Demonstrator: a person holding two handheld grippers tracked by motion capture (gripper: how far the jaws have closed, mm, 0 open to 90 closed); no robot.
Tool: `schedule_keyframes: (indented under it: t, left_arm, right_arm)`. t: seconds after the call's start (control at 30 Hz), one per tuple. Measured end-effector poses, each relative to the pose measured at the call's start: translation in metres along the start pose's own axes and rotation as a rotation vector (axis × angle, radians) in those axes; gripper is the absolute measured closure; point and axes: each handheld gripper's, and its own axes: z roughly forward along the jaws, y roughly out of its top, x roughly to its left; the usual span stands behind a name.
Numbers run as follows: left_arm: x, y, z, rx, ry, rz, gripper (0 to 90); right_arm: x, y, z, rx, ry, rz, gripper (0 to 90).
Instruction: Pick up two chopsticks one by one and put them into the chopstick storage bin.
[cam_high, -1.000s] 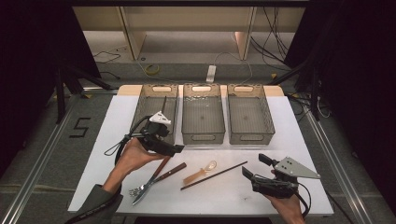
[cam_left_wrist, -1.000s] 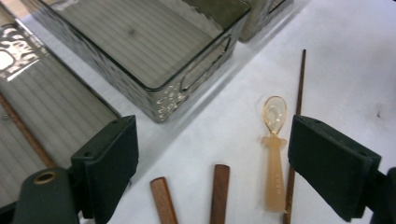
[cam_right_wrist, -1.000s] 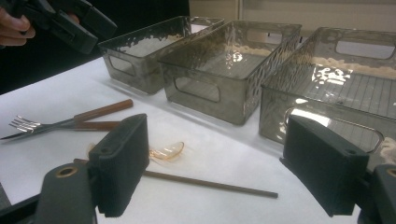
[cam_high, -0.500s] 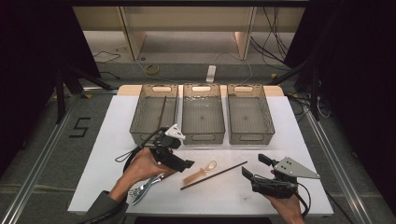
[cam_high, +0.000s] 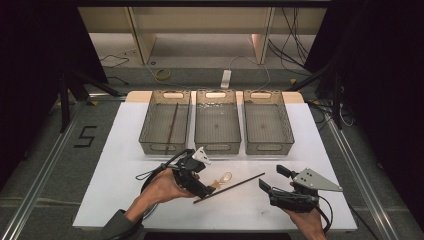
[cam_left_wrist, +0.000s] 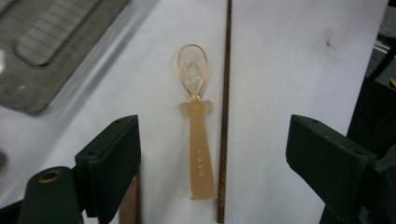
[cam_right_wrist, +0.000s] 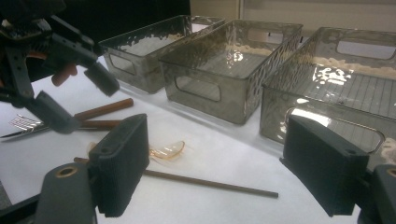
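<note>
The left gripper (cam_high: 206, 186), jaws spread wide, hovers over an amber spoon (cam_left_wrist: 196, 122) lying centre frame between them; embossed lettering on its handle is too faint to read. A brown stick (cam_left_wrist: 224, 112) lies just beside it. At upper left sits a grey bin (cam_left_wrist: 49, 44).

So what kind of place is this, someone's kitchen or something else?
Probably a lab or recording studio, not a kitchen. The white table sits between black curtains, with loose cables on the bare floor behind it, and a person holds a camera-carrying left gripper over a spoon near three sorting bins.
</note>
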Motion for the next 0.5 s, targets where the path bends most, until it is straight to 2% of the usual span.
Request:
schedule_keyframes:
  t: [0.23,0.5]
  left_arm:
    - [-0.008,0.0,0.014,0.074,-0.022,0.042,25.0]
    - [-0.014,0.0,0.025,0.126,-0.027,0.063,41.3]
  right_arm:
    - [0.0,0.0,0.0,-0.001,0.001,-0.001,23.0]
    - [0.0,0.0,0.001,0.002,0.0,-0.001,23.0]
